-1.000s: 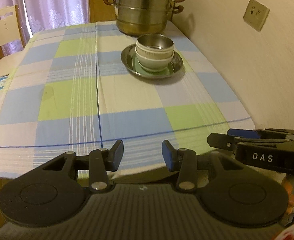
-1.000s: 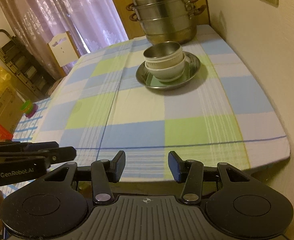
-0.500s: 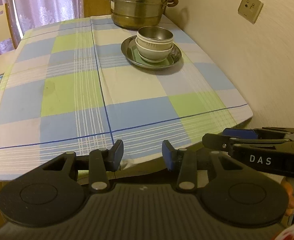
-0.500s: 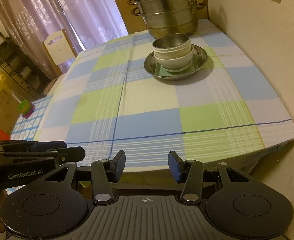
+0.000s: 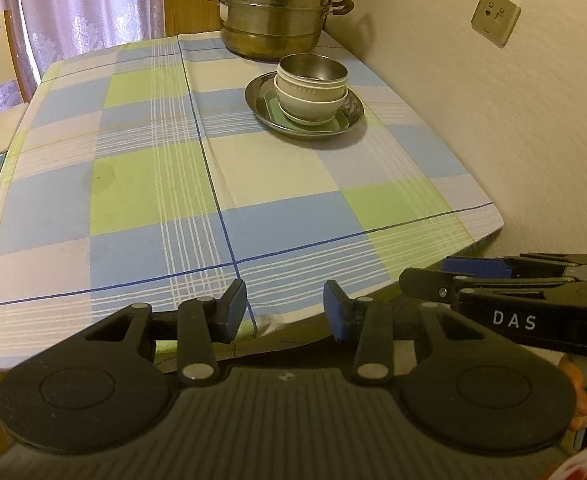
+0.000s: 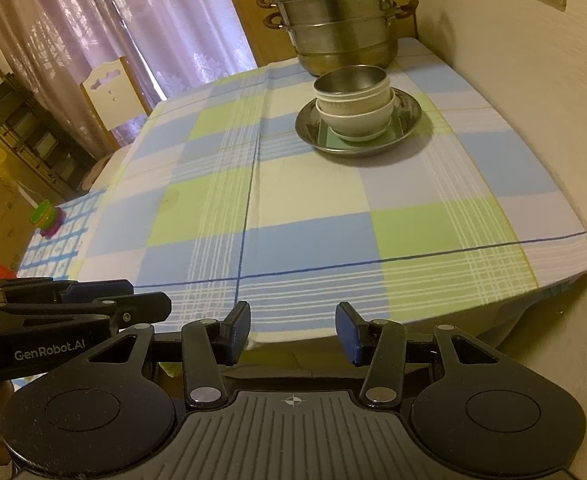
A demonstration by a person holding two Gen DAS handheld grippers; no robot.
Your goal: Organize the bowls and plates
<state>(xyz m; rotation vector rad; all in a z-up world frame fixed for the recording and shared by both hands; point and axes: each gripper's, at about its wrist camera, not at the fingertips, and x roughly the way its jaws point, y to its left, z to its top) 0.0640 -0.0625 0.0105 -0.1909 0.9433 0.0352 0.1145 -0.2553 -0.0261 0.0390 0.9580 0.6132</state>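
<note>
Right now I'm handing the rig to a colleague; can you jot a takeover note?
Left gripper: open, empty, at the near table edge.
Right gripper: open, empty, beside it.
Dishes: metal bowl nested in two white bowls, on a green plate inside the metal plate, near the steamer pot.
Done: everything appears stacked.
Left: apparently nothing; no loose dishes visible.

My table (image 5: 153, 200) wears a checked cloth; beside the steel steamer pot (image 5: 273, 12), nearer me, sits the metal plate (image 5: 261, 104).
</note>
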